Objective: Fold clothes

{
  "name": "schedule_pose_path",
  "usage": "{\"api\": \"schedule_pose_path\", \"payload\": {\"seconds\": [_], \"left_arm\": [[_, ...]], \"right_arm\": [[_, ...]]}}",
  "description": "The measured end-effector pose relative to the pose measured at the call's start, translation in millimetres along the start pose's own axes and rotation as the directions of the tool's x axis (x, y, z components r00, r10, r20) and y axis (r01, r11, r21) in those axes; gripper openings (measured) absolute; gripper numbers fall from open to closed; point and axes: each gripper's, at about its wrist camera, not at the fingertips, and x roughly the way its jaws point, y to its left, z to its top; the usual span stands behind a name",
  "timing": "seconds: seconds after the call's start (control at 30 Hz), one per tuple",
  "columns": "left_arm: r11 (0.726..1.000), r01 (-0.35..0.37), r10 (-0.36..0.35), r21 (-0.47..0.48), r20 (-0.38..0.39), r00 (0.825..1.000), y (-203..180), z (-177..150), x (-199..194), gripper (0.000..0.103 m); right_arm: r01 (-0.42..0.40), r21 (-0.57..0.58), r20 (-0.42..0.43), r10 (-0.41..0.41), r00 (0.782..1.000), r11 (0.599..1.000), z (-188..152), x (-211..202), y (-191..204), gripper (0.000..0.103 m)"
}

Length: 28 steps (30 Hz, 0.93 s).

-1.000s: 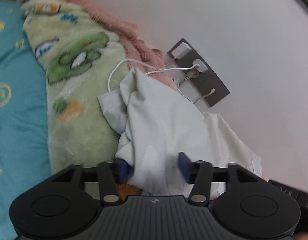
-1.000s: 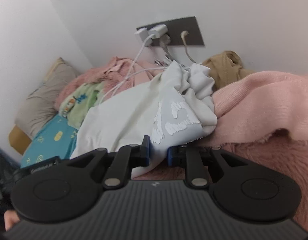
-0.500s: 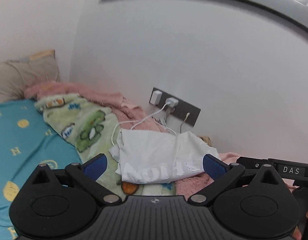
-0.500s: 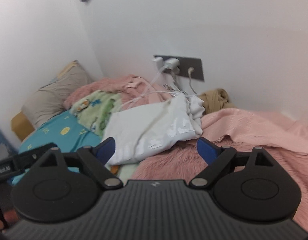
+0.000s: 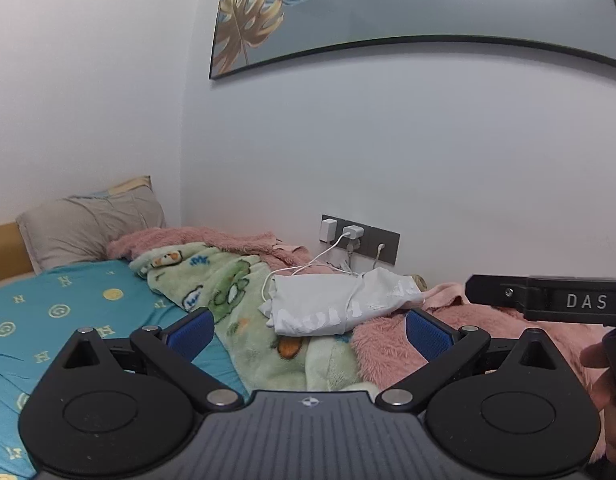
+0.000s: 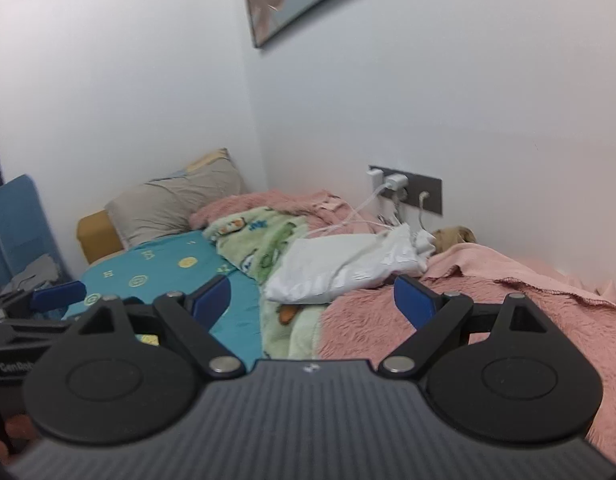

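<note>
A folded white garment (image 5: pixel 332 308) with pale lettering lies on the bed against the wall, across a green cartoon blanket (image 5: pixel 228 292) and a pink fluffy blanket (image 5: pixel 392 344). A white charging cable drapes over it. My left gripper (image 5: pixel 308 332) hangs well back from the garment, jaws wide open, nothing between them. In the right wrist view the same white garment (image 6: pixel 348 268) lies ahead, and my right gripper (image 6: pixel 312 300) is also open and empty, pulled back from it. The right tool's body (image 5: pixel 548 298) shows at the right edge of the left view.
A teal sheet (image 5: pixel 68 320) covers the bed on the left, with a grey pillow (image 5: pixel 92 228) at its head. A wall socket panel (image 5: pixel 360 238) with plugged chargers sits just above the garment. A tan cloth (image 6: pixel 456 236) lies by the wall. A framed picture (image 5: pixel 388 12) hangs above.
Both grippers let go of the white garment, opened wide and drew back and up from it. The garment now lies folded on the blankets.
</note>
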Motion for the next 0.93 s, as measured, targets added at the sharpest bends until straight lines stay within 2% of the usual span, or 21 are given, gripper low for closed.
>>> {"api": "schedule_pose_path", "payload": {"seconds": [0.27, 0.7, 0.93], "left_arm": [[0.997, -0.072, 0.072, 0.005, 0.035, 0.997, 1.4, -29.1, -35.4, 0.103], [0.997, -0.077, 0.079, -0.029, 0.064, 0.995, 5.4, -33.5, -50.5, 0.103], [0.996, -0.087, 0.089, -0.032, 0.05, 0.995, 7.2, -34.9, -48.5, 0.103]], "right_arm": [[0.01, -0.038, 0.055, -0.008, 0.998, 0.999, -32.0, -17.1, 10.3, 0.09], [0.026, -0.064, 0.067, -0.021, 0.998, 0.998, -43.9, -20.0, 17.3, 0.09], [0.039, -0.083, 0.069, -0.033, 0.997, 0.996, -45.2, -18.3, 21.3, 0.09]]}}
